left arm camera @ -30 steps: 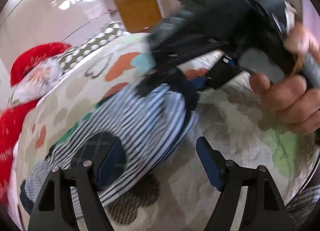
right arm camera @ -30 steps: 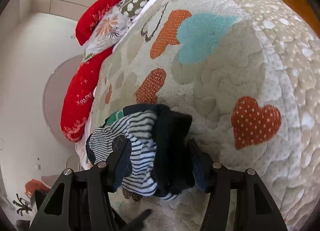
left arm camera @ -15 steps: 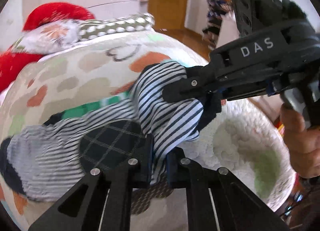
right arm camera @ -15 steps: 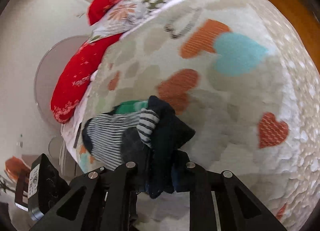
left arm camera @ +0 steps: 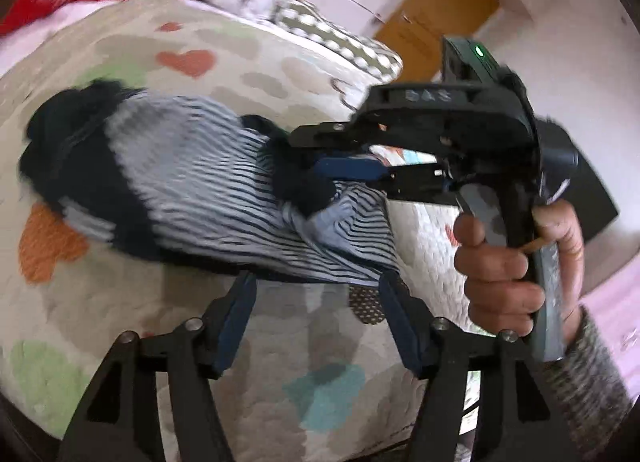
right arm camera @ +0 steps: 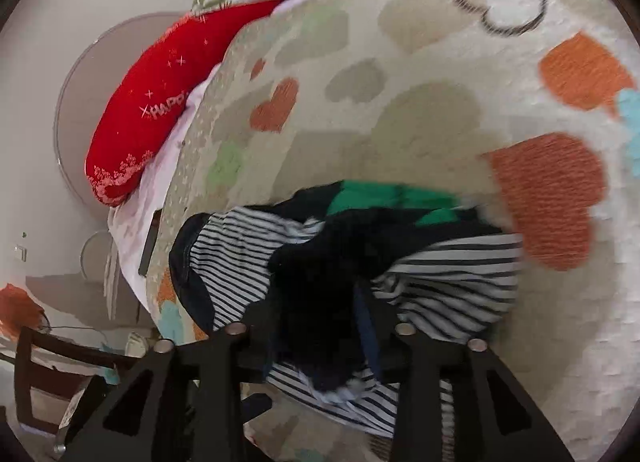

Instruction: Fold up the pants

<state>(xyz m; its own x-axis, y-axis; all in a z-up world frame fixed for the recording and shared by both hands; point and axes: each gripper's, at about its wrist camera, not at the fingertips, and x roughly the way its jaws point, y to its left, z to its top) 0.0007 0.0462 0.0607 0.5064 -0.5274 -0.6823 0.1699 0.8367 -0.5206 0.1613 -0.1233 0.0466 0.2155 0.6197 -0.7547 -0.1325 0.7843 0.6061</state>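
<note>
The striped pants (left arm camera: pixel 192 190) with dark waistband and cuffs lie bunched on the heart-print quilt (left arm camera: pixel 280 362). My left gripper (left arm camera: pixel 318 302) is opening; its blue pads (left arm camera: pixel 236 314) stand apart just short of the pants' near edge, nothing between them. A hand (left arm camera: pixel 504 262) holds my right gripper (left arm camera: pixel 320 154), whose tips reach into the dark waistband fold. In the right wrist view the pants (right arm camera: pixel 452 274) fill the lower middle. My right gripper (right arm camera: pixel 320 302) is opening there, and dark cloth lies loosely between its fingers and hides the left one.
Red pillows (right arm camera: pixel 152 102) and a dotted pillow (left arm camera: pixel 332 38) lie at the bed's head. A green strip of cloth (right arm camera: pixel 384 198) shows past the pants. A dark chair (right arm camera: pixel 48 374) stands beside the bed, and an orange door (left arm camera: pixel 432 14) is behind.
Both grippers closed on the pants and carried them across the quilt. Now both stand wider than half a second ago, and the left has let the cloth go.
</note>
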